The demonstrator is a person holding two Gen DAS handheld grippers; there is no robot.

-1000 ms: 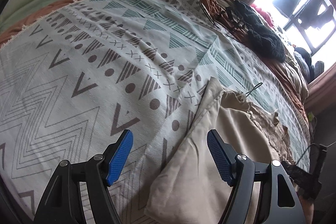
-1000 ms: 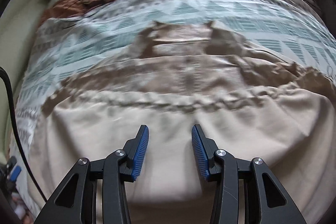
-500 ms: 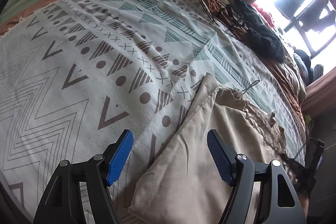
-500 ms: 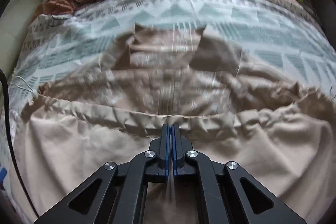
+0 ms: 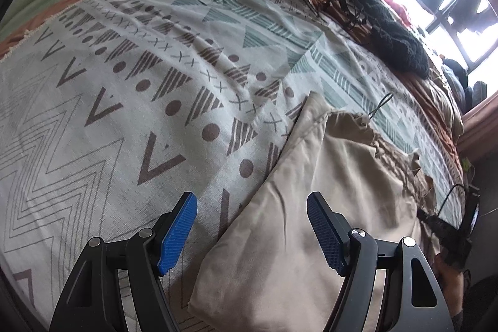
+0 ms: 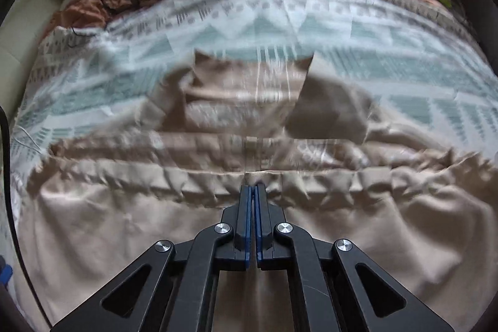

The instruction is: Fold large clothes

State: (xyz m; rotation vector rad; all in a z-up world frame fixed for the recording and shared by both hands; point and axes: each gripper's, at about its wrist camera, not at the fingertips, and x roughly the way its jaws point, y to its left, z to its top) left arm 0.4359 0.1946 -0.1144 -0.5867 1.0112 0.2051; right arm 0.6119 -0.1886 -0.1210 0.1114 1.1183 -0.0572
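The beige garment [image 6: 124, 232] is spread on the bed's patterned cover [image 5: 130, 101], and a grasping step is judged in hand. The right claw [image 6: 252, 192] is pressed together at its gathered waistband, though whether cloth is pinched cannot be told; the left claw [image 5: 252, 229] is held spread above the garment's side edge. Next, that edge needs to be pinched so both sides can be lifted together.

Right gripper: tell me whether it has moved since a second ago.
Yes. The right gripper has advanced over the beige garment, from its plain lower cloth up to the gathered seam, and is now shut there.
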